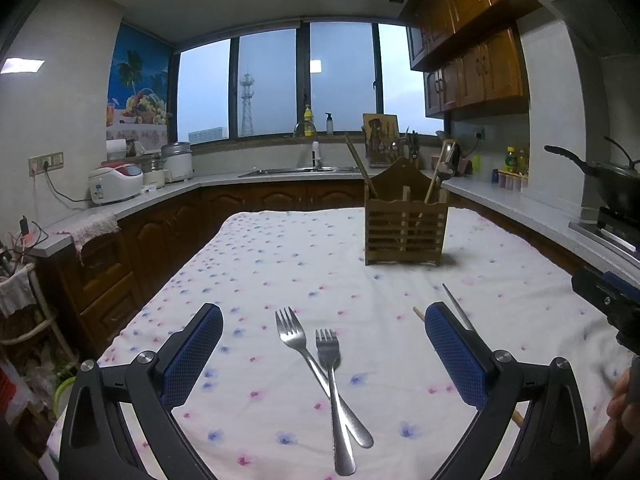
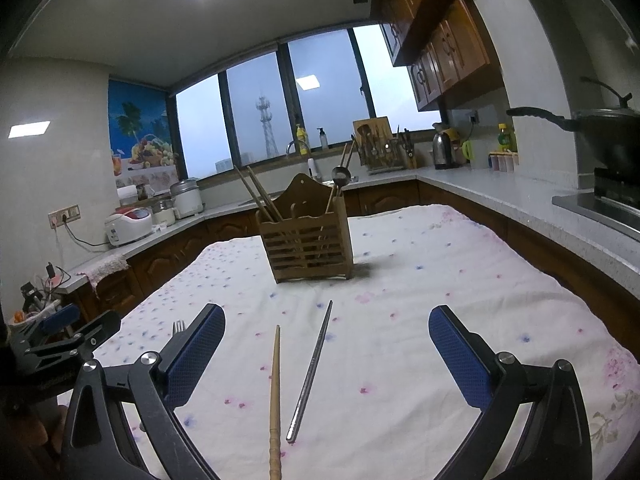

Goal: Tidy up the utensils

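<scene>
Left wrist cam: my left claw [image 1: 324, 354] is spread wide, gripping nothing, two crossed forks [image 1: 324, 376] lying right between its fingers, wooden holder [image 1: 405, 224] further ahead.

Right cam: right claw [image 2: 326, 354] also gaping, wooden chopstick [image 2: 275, 396] and metal chopstick [image 2: 310, 372] between the fingers, holder straight ahead.

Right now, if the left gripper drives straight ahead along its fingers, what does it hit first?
Probably the two crossed steel forks, lying on the flowered white tablecloth between the open left gripper fingers. Passing above them, the slatted wooden utensil holder stands farther on, slightly right. Height is unclear.
</scene>
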`<state>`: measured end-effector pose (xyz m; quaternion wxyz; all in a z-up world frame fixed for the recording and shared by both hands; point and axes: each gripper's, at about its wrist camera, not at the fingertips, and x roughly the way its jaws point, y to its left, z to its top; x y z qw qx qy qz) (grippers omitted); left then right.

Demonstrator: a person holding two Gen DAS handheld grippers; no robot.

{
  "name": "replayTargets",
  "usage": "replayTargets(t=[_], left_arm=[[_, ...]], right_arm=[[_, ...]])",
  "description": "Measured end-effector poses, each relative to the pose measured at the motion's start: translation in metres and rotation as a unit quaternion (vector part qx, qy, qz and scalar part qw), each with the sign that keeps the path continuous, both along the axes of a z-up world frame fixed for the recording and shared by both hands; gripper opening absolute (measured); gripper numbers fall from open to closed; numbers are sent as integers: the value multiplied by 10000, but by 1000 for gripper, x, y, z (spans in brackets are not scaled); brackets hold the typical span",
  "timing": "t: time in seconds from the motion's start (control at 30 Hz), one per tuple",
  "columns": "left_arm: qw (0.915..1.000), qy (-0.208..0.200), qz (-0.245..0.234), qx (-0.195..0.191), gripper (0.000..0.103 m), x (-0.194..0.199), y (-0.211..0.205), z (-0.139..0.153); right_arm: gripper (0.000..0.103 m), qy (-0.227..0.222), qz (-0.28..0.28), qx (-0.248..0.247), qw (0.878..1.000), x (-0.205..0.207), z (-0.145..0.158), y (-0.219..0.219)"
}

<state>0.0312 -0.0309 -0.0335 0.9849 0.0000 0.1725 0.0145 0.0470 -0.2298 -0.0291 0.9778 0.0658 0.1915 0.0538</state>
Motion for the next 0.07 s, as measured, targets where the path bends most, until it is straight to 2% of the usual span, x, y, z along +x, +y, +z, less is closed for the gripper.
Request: replayTargets(t=[0.07], left_arm=[[10000,23,-17,-34,102,2,0,0]], right_arm=[[103,67,12,61,10000,2,-1,1]])
